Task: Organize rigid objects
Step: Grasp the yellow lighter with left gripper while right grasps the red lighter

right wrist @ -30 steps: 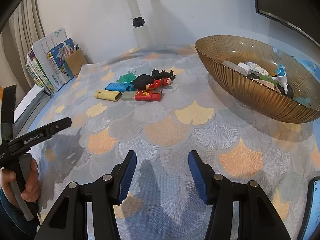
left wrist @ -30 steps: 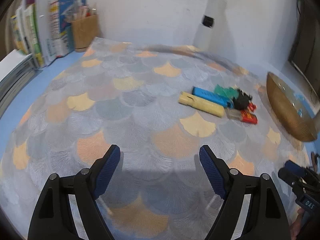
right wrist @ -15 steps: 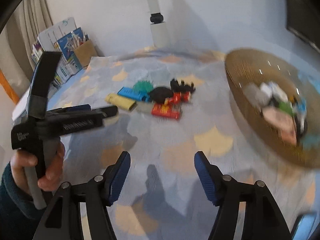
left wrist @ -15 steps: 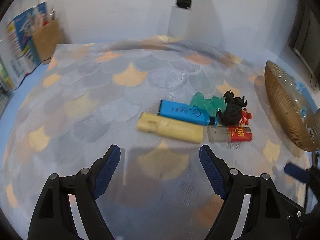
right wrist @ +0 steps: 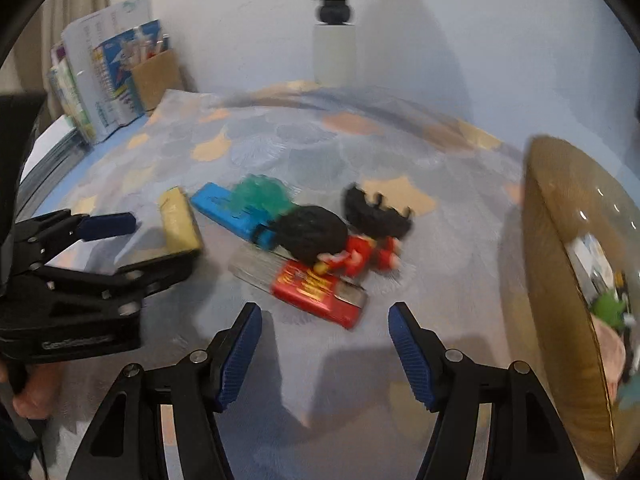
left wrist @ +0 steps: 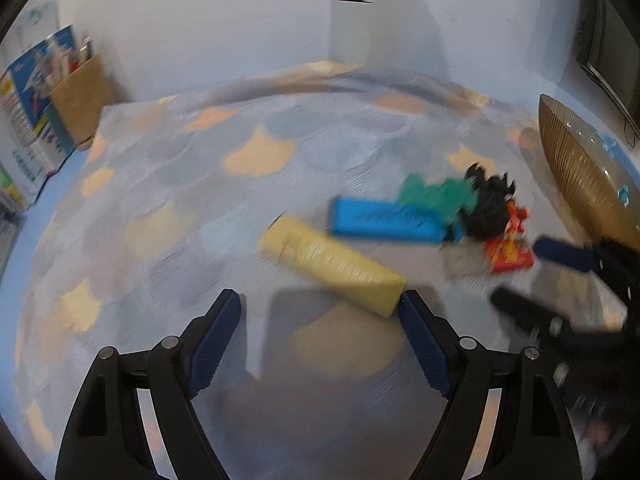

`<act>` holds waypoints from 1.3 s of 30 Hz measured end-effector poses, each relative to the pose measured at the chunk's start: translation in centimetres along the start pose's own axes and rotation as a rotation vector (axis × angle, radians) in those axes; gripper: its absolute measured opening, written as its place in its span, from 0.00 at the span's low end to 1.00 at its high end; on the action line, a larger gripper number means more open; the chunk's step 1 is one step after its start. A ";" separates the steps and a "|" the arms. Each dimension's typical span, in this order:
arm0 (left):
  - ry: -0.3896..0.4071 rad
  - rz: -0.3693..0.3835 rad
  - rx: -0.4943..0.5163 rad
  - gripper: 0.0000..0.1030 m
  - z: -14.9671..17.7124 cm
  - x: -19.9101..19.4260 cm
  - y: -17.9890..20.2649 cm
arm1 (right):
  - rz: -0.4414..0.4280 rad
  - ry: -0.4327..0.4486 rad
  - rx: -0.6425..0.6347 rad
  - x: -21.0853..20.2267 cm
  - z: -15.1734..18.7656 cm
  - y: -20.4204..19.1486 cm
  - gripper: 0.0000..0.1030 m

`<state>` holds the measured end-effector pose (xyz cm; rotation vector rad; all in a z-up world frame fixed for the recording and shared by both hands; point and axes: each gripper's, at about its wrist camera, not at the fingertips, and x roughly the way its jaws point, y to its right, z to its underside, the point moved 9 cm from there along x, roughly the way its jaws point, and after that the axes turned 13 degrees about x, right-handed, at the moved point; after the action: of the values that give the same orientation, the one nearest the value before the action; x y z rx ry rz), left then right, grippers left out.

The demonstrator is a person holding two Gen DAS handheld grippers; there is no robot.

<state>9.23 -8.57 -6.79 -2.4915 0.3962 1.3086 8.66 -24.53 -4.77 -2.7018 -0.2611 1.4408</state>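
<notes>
Now both tongs, left (left wrist: 320, 308) and right (right wrist: 325, 320), hang spread and empty, approaching the yellow block (left wrist: 332, 264) and red lighter (right wrist: 320, 294); closing comes next.

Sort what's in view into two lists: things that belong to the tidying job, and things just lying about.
Job:
yellow block
blue block
green toy
black lump
red figure
red lighter
brown bowl
left gripper, open
right gripper, open

Lying about:
books
cardboard pen holder
white post
</notes>
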 end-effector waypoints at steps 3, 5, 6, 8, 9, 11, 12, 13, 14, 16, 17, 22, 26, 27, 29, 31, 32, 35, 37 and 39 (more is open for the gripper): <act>-0.008 -0.001 -0.041 0.78 2.0 -1.0 -2.6 | -0.142 -0.044 -0.042 -0.4 1.0 -2.6 0.63; -0.011 0.018 -0.070 0.78 2.9 -1.7 -3.9 | -0.202 -0.067 -0.065 -1.1 1.8 -4.0 0.63; -0.006 0.032 -0.085 0.78 3.0 -2.0 -4.2 | -0.187 -0.053 -0.073 -1.6 2.0 -4.0 0.63; 0.015 0.068 -0.110 0.78 2.5 -2.3 -4.4 | -0.155 -0.037 -0.051 -2.1 2.0 -3.2 0.63; 0.016 0.081 -0.124 0.78 2.1 -2.2 -4.4 | -0.148 -0.037 -0.038 -2.0 1.9 -2.7 0.63; 0.013 0.120 -0.141 0.78 0.8 -1.3 -3.5 | -0.139 -0.048 -0.026 -1.6 1.7 -2.3 0.63; 0.025 0.135 -0.151 0.78 0.0 -0.8 -3.0 | -0.136 -0.056 -0.032 -1.2 1.7 -2.3 0.59; 0.015 0.133 -0.160 0.78 -0.5 -0.1 -2.7 | -0.137 -0.055 -0.042 -0.9 1.5 -2.6 0.56; 0.019 0.109 -0.164 0.76 -1.1 0.5 -2.7 | -0.132 -0.057 -0.058 -0.4 1.3 -2.8 0.54; 0.014 0.073 -0.150 0.76 -1.8 1.2 -2.6 | -0.121 -0.056 -0.073 0.0 0.9 -3.0 0.53; 0.014 0.065 -0.141 0.76 -2.1 1.5 -2.3 | -0.122 -0.053 -0.082 0.2 0.7 -3.1 0.50; 0.021 0.009 -0.088 0.74 -2.5 2.1 -1.5 | -0.103 -0.033 -0.130 1.1 0.1 -4.1 0.46; 0.037 -0.023 -0.035 0.51 -2.8 2.0 -0.7 | -0.120 -0.036 -0.153 1.1 0.2 -5.1 0.27; 0.042 -0.012 -0.025 0.38 -2.8 1.7 -0.6 | -0.118 -0.040 -0.154 0.9 0.4 -5.2 0.26; 0.046 -0.013 0.001 0.29 -2.8 1.5 -0.1 | -0.110 -0.042 -0.156 0.5 0.8 -5.0 0.24; 0.056 0.002 0.011 0.25 -2.5 0.8 0.1 | -0.113 -0.048 -0.130 -0.4 1.6 -4.5 0.24; 0.061 0.022 0.004 0.22 -2.2 0.4 0.3 | -0.116 -0.049 -0.112 -1.0 2.0 -4.1 0.24; 0.065 0.052 0.000 0.22 -0.9 -0.8 1.1 | -0.118 -0.049 -0.046 -3.1 3.5 -2.9 0.24; 0.069 0.069 0.003 0.22 0.4 -1.8 1.6 | -0.106 -0.049 -0.022 -4.6 4.9 -2.2 0.23; 0.075 0.104 -0.008 0.22 1.8 -2.7 2.3 | -0.102 -0.047 -0.001 -6.3 6.6 -1.4 0.23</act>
<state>5.56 -9.76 -5.83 -2.5637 0.5462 1.2594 -0.43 -24.40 -3.13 -2.6163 -0.3959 1.4766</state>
